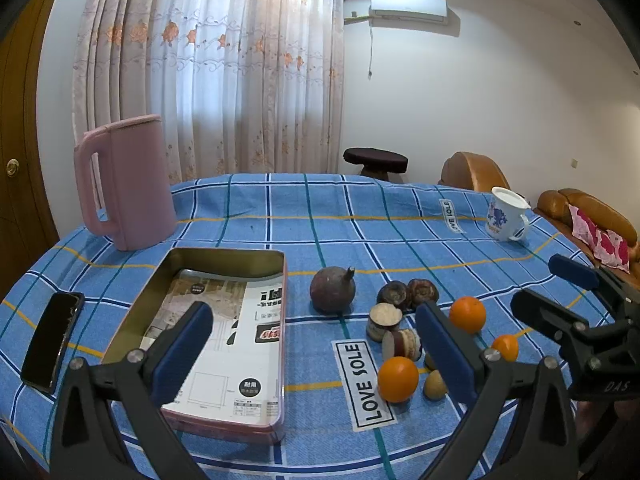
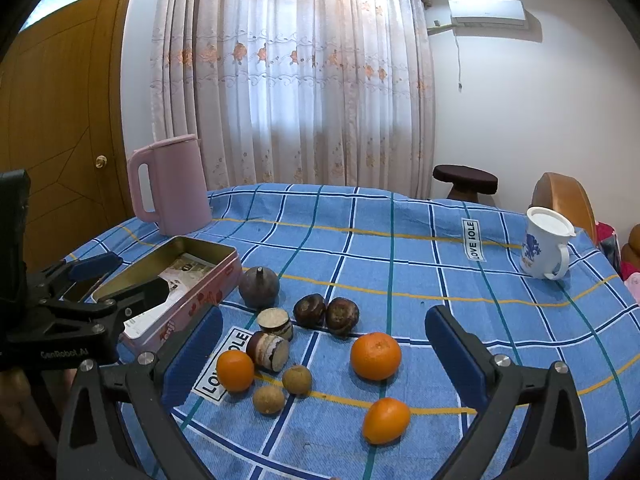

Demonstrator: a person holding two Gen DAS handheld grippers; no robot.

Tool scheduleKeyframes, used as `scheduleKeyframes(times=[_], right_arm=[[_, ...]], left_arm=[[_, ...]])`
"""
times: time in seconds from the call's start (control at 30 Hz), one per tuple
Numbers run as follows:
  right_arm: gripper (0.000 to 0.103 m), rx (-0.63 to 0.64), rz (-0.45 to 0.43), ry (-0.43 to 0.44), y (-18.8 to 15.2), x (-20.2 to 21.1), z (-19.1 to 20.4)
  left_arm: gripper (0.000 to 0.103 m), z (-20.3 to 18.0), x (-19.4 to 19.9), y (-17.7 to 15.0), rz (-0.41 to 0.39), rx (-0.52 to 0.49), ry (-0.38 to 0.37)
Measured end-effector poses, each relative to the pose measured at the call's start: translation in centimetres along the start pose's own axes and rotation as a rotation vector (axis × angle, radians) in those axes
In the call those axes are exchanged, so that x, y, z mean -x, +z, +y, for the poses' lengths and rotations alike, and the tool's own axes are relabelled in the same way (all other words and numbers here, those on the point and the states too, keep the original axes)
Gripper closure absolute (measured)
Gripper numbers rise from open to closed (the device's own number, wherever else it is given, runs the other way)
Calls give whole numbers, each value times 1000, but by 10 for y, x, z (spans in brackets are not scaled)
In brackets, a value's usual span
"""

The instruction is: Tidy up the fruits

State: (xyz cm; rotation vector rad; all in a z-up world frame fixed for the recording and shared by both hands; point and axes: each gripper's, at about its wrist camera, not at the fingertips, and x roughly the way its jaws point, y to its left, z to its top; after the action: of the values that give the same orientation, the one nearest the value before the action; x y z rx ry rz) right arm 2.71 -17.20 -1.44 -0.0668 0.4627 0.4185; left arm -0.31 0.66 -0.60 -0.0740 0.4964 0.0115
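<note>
Fruits lie on the blue checked tablecloth: three oranges (image 2: 375,355) (image 2: 235,370) (image 2: 386,420), two small brown round fruits (image 2: 297,379) (image 2: 268,399), two dark wrinkled fruits (image 2: 309,309) (image 2: 342,315), two cut cane pieces (image 2: 274,322) (image 2: 269,350) and a large dark purple fruit (image 2: 259,286). An open pink tin (image 1: 216,332) with a printed paper inside sits to their left. My left gripper (image 1: 316,356) is open and empty, over the tin's right edge. My right gripper (image 2: 324,356) is open and empty above the fruits.
A pink jug (image 1: 126,182) stands at the back left. A black phone (image 1: 52,342) lies left of the tin. A white mug (image 1: 505,214) with a blue print stands at the back right. A stool and sofa are behind the table.
</note>
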Motion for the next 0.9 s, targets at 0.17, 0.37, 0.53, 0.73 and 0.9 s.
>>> scheduleKeyframes(times=[0.17, 0.37, 0.53, 0.73, 0.9], right_arm=[[1, -1, 0, -1, 0, 0, 0], [1, -4, 3, 2, -1, -1, 0], [1, -6, 5, 4, -2, -2, -1], [1, -8, 5, 4, -2, -2, -1], [1, -10, 7, 4, -4, -3, -1]], left_arm=[[0, 0, -1, 0, -1, 1, -1], [0, 1, -1, 0, 2, 0, -2], [0, 1, -1, 0, 3, 0, -2], [0, 1, -3, -2, 7, -2, -2], [0, -2, -8, -4, 12, -3, -1]])
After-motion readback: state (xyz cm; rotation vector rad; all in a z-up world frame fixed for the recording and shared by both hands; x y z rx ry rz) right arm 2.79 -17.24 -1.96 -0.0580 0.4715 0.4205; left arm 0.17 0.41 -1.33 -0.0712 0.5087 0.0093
